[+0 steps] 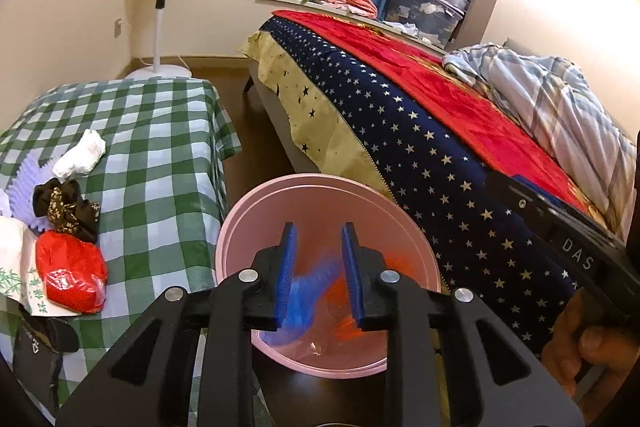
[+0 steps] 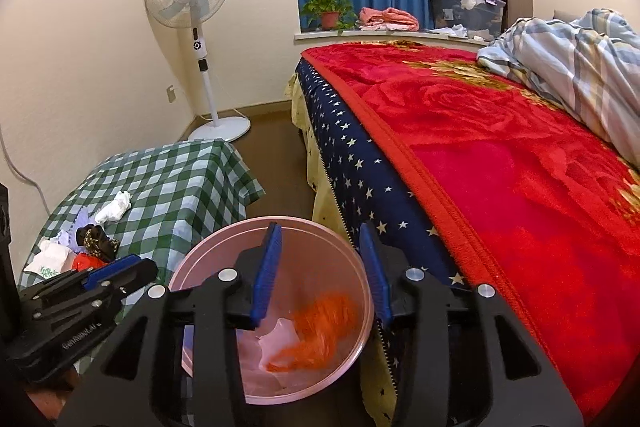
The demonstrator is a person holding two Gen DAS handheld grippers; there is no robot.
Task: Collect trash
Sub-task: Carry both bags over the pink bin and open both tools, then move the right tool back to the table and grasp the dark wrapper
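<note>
Jaws: left gripper [image 1: 319, 277] and right gripper [image 2: 322, 273] both apart, empty, over pink bin [image 1: 256, 211].
Remaining trash: red bag [image 1: 70, 277], lower left, nearer left gripper.

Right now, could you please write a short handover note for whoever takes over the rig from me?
Left hand-held gripper: open, empty, above the pink bin.
Right hand-held gripper: open, empty, also above the bin.
Done: blurred blue trash and orange trash are in or dropping into the bin, which stands on the floor between the checkered table and the bed.
Left: on the table, a crumpled white tissue, a red bag, a dark patterned wad and white paper.
</note>
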